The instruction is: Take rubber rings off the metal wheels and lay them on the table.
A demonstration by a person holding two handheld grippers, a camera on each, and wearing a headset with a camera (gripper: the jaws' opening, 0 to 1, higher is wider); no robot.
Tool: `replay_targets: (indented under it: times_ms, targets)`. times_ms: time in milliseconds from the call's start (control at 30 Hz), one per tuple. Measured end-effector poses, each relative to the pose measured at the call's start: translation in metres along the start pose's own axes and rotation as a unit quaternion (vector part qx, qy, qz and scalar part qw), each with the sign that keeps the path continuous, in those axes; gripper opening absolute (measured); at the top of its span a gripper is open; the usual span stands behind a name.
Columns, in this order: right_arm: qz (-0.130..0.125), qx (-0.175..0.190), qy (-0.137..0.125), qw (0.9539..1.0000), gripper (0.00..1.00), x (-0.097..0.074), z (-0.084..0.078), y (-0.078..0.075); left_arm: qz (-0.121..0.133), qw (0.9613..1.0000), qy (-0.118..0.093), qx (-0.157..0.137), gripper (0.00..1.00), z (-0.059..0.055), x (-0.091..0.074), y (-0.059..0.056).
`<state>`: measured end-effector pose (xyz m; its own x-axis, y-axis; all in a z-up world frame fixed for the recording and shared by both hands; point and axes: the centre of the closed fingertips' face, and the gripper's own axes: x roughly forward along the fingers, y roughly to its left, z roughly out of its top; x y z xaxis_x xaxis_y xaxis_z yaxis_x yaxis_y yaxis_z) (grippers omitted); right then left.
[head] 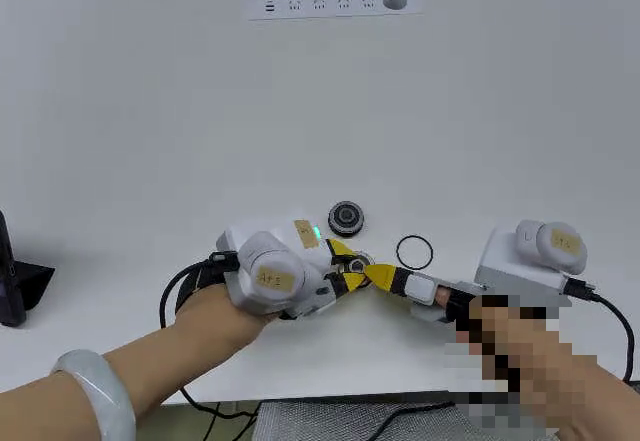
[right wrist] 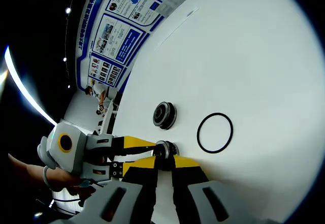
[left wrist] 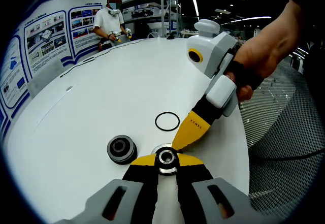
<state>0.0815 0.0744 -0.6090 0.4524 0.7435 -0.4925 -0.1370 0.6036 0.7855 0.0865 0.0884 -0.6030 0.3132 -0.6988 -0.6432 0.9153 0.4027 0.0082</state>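
White worktop [head: 150, 111], power strip [head: 330, 5] at far edge. Wheel [left wrist: 166, 159] was clamped in left tongs [head: 350, 265] near front edge. Right tongs [right wrist: 163, 158] were pinched shut at its rim. Risk judged: wheel twisted from clamp, ring flicked off near edge. Freed ring [head: 414, 252] was seen just right, second wheel [head: 346, 217] just beyond; path left unblocked.

Long white power strip [head: 330, 5] lying flat far back, grey round button at its right end. Black angular stand [head: 12, 281] at left edge. Blue-and-white wall posters [left wrist: 45, 36] behind, person in white shirt [left wrist: 109, 21] standing near metal shelving [left wrist: 155, 3].
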Motion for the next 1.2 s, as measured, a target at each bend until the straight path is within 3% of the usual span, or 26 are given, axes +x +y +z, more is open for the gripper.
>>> replay_targets:
  times_ms: [200,700,933,1200]
  targets:
    - [-0.011,-0.019,0.003,0.9998,0.05,-0.001,0.001,-0.004,0.0,1.0,0.0,-0.001,0.13,0.0,0.0,0.0]
    - [-0.017,-0.042,0.003,0.999,0.02,-0.001,0.003,-0.001,0.001,1.0,0.002,-0.001,0.13,0.0,0.0,-0.001]
    - [-0.013,-0.043,0.002,0.999,0.02,0.001,0.004,0.003,0.0,1.0,0.003,0.001,0.13,0.0,0.0,0.0]
    - [0.009,-0.046,0.002,0.9989,0.01,0.004,0.006,0.018,0.001,1.0,0.003,0.0,0.13,0.0,0.0,0.0]
